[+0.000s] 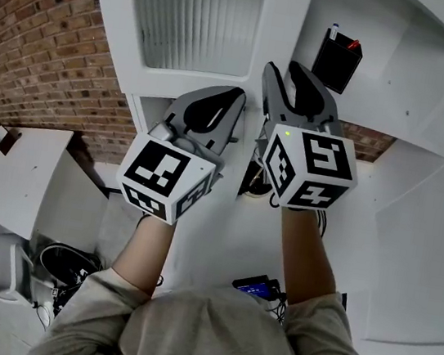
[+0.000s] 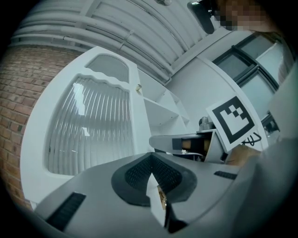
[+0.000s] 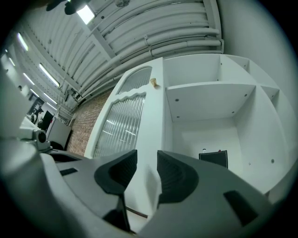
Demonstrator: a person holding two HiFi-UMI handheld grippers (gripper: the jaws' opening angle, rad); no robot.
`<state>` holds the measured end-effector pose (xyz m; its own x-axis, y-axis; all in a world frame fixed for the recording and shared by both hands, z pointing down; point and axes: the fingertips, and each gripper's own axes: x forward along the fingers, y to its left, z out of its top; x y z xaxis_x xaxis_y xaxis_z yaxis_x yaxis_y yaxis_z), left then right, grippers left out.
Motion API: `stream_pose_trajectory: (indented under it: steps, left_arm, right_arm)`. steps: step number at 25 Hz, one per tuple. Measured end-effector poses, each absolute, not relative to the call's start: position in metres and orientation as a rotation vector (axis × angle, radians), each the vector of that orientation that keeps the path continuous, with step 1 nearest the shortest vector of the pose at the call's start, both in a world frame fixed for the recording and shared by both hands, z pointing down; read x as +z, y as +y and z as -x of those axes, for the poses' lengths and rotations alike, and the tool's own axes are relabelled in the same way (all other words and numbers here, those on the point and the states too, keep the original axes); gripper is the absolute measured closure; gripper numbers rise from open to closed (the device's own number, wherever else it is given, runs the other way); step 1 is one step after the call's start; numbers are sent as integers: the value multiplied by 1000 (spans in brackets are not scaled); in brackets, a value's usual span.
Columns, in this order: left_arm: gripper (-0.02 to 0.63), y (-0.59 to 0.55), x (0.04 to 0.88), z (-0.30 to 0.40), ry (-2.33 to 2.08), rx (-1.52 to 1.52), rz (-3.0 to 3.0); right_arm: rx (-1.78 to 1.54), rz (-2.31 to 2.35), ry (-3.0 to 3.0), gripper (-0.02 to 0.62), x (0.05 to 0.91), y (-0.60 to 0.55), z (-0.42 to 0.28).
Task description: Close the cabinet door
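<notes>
right hand-held gripper (image 3: 147, 160) has its jaws apart, straddling the free edge of the white door (image 3: 156, 107); i can't see either pad pressing on it, so i'd call it released, not gripping. left hand-held gripper (image 2: 150, 160) is clenched with nothing i can name in it, though a pale sliver shows at the seam. what worries me: that edge is smooth and sits loosely in the gap, so a swing made without a proper pinch could let the jaws slide off, and the door would barely move or get knocked rather than guided. the other way round, a jaw hooked over the edge could be trapped between door and cabinet (image 3: 260, 116) at the end of the swing, so i reckon the hold must come off before the last bit and a push on the frame finish it. the ribbed glass panel (image 3: 118, 130) lies just beside that gripper's left jaw, and a shove landing there looks a poor idea. the black box (image 3: 213, 159) sits well back in the open compartment (image 3: 205, 135), so i doubt it fouls anything. as for the door, it stands just left of that compartment and looks not yet shut, its edge running up between the right jaws, its knob (image 3: 153, 82) well above them; the left one has it ahead, apart from its tips.
</notes>
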<state>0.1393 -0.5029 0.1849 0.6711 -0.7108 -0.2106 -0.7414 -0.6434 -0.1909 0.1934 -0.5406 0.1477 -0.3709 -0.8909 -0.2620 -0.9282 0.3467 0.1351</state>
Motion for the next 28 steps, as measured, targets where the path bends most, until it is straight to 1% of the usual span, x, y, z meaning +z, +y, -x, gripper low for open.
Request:
stream_pose_trajectory:
  steps: [5,9,16,28]
  left_arm:
    - [598,-493,180,-138,1175,181,2614]
    - [598,-484,178,-135,1187,187,2602]
    - [598,-469,173,-128,1194,207,2584]
    - [598,-430,163,-108,1250,209,2534]
  right_arm:
    - [431,1678,2419,511,139,-522,-193]
    - [452,1674,2402,552,136,-506,-190]
    - [487,1641,2402,575,134,-478,-179]
    - [582,1607,2378,577,133,-427,-160]
